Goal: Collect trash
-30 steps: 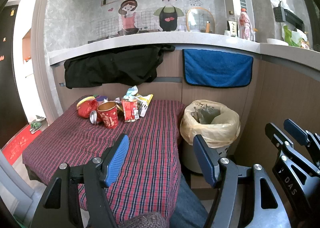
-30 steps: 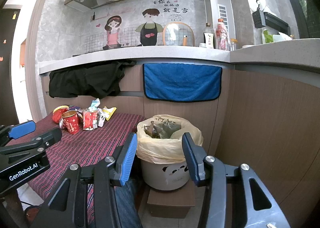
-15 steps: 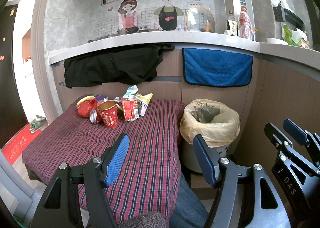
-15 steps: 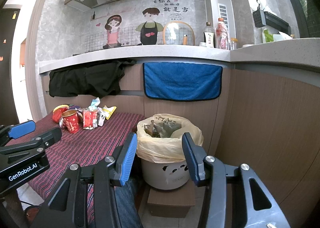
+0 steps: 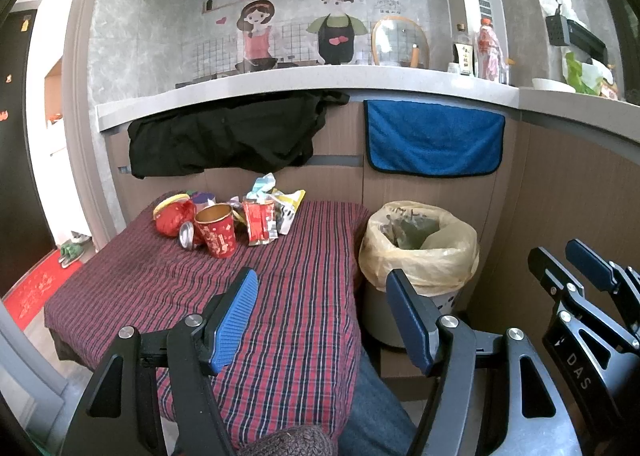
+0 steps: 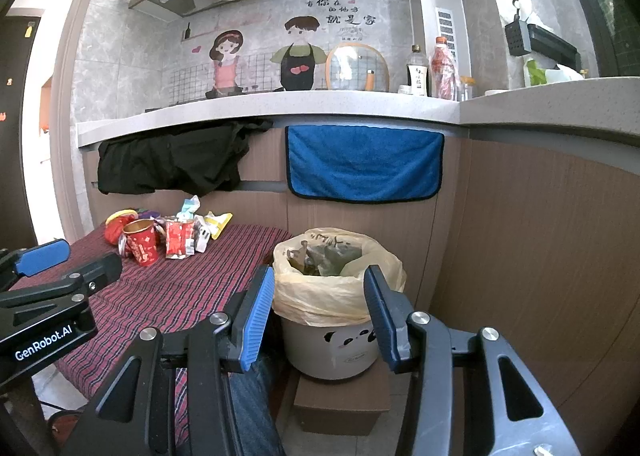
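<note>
Start of collection: both my grippers, left (image 5: pixel 320 312) and right (image 6: pixel 318 308), hung with fingers spread empty, the next reach being toward the trash pile (image 5: pixel 232 216) on the surface (image 5: pixel 280 296), short of the bin (image 6: pixel 340 296).

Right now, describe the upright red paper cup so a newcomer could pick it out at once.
Find the low table with the red plaid cloth left of the bag-lined trash bin. At its far end lies a trash pile; the red paper cup with gold pattern stands at the front. It alone is upright and open-topped; the neighbours are crumpled wrappers and a tipped can.
</note>
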{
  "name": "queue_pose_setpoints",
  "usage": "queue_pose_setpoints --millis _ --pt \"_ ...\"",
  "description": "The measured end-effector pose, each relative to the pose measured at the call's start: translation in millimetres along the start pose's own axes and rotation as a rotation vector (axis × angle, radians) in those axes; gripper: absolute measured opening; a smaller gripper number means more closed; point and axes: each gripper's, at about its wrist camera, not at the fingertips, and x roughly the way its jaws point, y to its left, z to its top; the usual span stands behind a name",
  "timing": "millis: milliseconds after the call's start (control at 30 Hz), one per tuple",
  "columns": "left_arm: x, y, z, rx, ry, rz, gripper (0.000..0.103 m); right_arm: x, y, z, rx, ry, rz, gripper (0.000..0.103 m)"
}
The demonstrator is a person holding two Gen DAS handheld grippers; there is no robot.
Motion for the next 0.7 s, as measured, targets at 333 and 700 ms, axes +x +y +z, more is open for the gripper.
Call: queue_pose_setpoints --millis 333,700 --pt "-0.1 0.5 -0.2 0.000 0.000 -0.003 0.067 -0.3 -1.5 0.7 0.000 0.001 0.003 0.044" --pt "0.0 0.5 -0.4 -0.001 0.000 -0.001 0.067 -0.7 -1.4 0.6 -0.001 0.002 0.003 0.044"
